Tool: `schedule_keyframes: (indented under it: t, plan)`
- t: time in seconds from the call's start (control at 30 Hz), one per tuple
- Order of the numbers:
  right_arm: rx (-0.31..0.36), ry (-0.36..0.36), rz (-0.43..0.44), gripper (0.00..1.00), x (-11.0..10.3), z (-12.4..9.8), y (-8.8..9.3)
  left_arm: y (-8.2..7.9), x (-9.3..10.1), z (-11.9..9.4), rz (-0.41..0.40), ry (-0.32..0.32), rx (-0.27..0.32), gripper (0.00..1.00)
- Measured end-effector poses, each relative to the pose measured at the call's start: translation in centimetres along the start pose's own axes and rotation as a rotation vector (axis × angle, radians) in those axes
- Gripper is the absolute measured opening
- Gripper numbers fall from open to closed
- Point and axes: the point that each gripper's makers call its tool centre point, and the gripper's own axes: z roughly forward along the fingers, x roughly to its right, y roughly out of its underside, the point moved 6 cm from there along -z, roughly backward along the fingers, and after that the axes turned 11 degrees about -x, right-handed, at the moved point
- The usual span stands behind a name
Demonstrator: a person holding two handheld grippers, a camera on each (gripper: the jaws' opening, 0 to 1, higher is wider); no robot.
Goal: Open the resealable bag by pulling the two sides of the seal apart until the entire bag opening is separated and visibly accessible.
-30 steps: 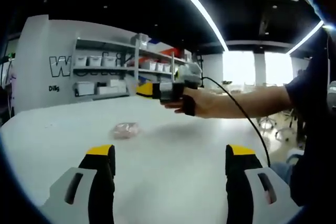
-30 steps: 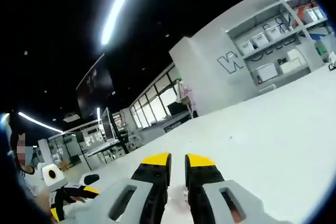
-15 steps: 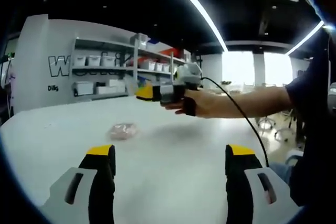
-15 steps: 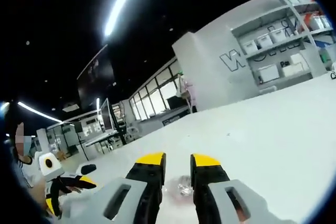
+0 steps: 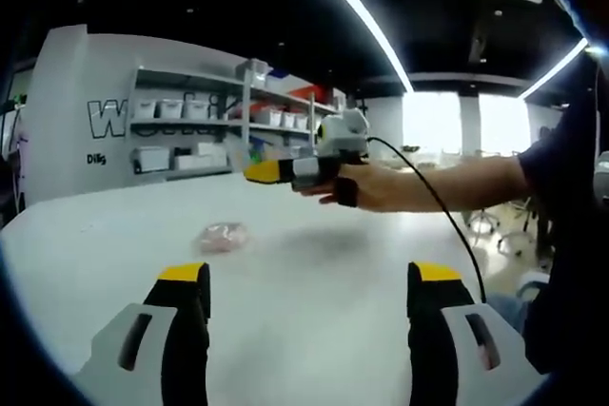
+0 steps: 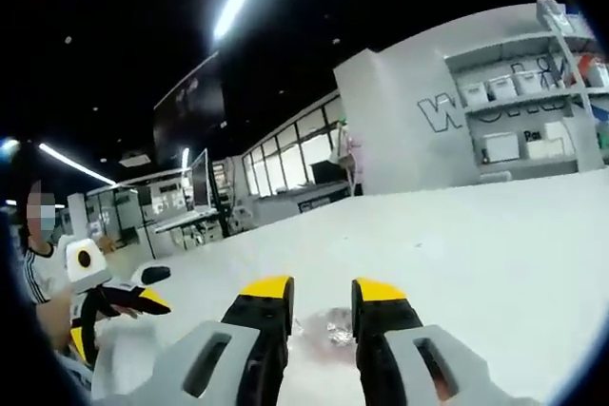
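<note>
Slightly wider right tool (image 6: 319,297) gap now

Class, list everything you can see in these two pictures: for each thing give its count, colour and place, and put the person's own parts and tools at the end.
Resealable bag: one, clear with pinkish contents, lying on the table; in the right gripper view it sits between that gripper's jaws.
Table: one, white, under the bag.
Shelves: one unit, white, holding pale bins, against the far wall.
Ceiling light strip: one long, white, overhead.
Windows: bright, at the far end of the room.
Cable: one, black, trailing from the right hand-held gripper.
Left hand-held gripper: one, grey with yellow tips, jaws wide apart.
Right hand-held gripper: one, same colours, jaws narrowly apart.
Person's forearm: one, holding the right hand-held gripper above the table.
</note>
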Motion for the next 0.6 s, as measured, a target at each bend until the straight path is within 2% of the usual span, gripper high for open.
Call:
schedule_keyframes:
  t: [0.17,0.6]
  plan:
    - [-0.025,0.007,-0.048,0.22,0.4,0.0,-0.1,0.1,-0.3,-0.1,-0.002,-0.008,-0.007,0.85]
    - [-0.074,0.000,-0.104,0.26,-0.8,-1.0,1.1,0.2,-0.2,-0.2,-0.005,-0.008,-0.011,0.85]
